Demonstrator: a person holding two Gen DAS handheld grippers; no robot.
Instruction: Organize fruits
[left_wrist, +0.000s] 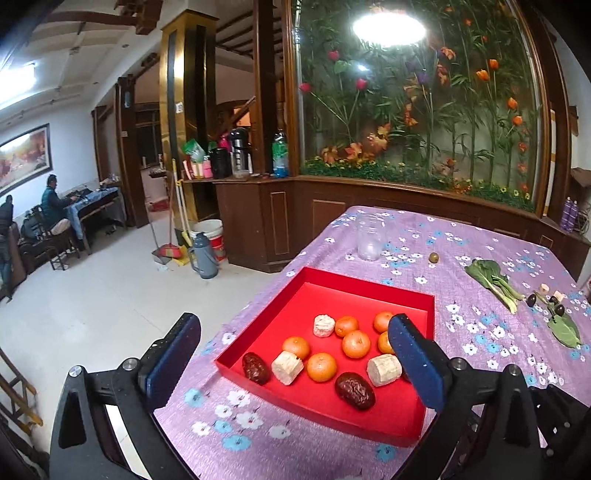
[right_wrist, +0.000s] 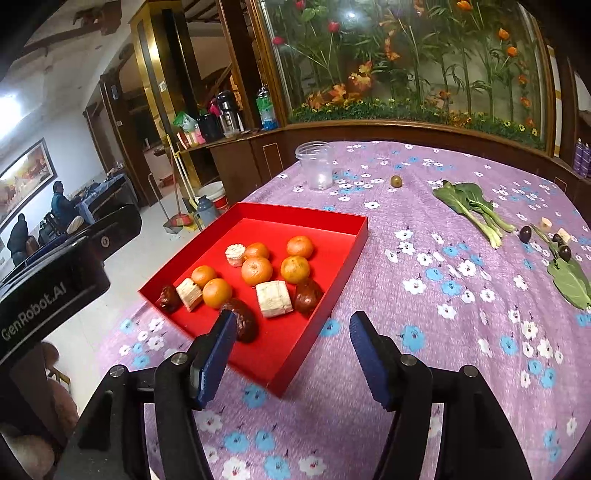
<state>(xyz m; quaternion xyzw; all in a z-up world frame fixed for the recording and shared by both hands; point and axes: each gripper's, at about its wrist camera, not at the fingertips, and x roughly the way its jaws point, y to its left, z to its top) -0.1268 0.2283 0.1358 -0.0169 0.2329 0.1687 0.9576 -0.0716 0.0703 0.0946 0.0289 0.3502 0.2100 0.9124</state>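
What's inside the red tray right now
The red tray holds six oranges, three pale cut chunks and three dark red dates. The right gripper's finger covers part of one date.

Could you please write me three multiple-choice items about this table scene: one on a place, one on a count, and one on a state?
1. Where does the clear jar stand?
A. in the red tray
B. on the cloth beyond the tray
C. on the floor

2. How many oranges lie in the red tray?
A. three
B. four
C. six

3. How is the right tool?
A. open and empty
B. shut on an orange
C. shut on the jar

Key: 1 B, the jar stands on the flowered cloth past the tray's far rim; 2 C, six round oranges show; 3 A, nothing sits between its blue pads.
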